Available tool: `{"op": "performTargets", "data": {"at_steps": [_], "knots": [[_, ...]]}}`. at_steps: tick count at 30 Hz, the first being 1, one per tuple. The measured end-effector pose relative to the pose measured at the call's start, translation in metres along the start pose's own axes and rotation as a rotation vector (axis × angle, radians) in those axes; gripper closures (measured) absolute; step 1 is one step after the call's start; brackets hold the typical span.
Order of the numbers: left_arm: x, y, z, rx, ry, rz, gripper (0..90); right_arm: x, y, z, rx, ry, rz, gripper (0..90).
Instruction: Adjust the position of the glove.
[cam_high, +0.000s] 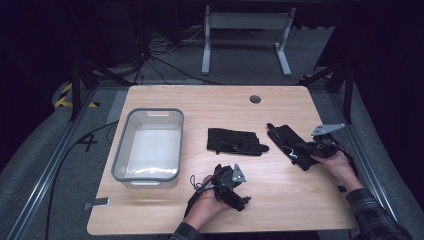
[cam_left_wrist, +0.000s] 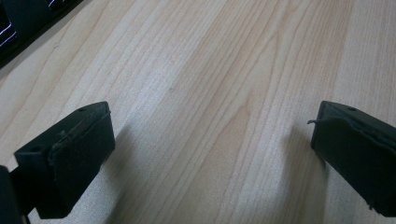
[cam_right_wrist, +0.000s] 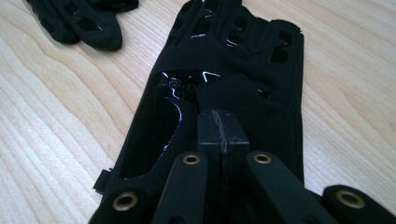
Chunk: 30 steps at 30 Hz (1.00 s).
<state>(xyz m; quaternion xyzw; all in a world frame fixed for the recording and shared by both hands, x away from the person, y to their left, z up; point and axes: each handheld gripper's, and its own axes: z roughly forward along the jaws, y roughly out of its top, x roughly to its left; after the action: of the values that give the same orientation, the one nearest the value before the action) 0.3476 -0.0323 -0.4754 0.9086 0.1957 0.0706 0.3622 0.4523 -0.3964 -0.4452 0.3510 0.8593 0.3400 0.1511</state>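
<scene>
Wooden table (cam_high: 280, 200), empty grey bin (cam_high: 120, 150), two gloves (cam_high: 235, 141)

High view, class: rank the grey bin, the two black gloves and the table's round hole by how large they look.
1. Grey bin
2. Middle glove and right glove: look alike, and the right one is partly covered
3. Round hole

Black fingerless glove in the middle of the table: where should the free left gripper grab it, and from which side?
Judging by its pose, take the middle black fingerless glove at its cuff, the straight edge that faces the grey plastic bin. It lies flat with its fingers toward the other black glove, so the open left gripper should come down from above and pinch up that hem.
</scene>
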Motion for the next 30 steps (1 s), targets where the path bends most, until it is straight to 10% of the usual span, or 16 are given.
{"op": "performTargets", "data": {"at_steps": [30], "knots": [[0.0,0.0,0.0,0.0,0.0,0.001,0.1,0.038,-0.014,-0.014,0.031,0.084,-0.065,90.0]]}}
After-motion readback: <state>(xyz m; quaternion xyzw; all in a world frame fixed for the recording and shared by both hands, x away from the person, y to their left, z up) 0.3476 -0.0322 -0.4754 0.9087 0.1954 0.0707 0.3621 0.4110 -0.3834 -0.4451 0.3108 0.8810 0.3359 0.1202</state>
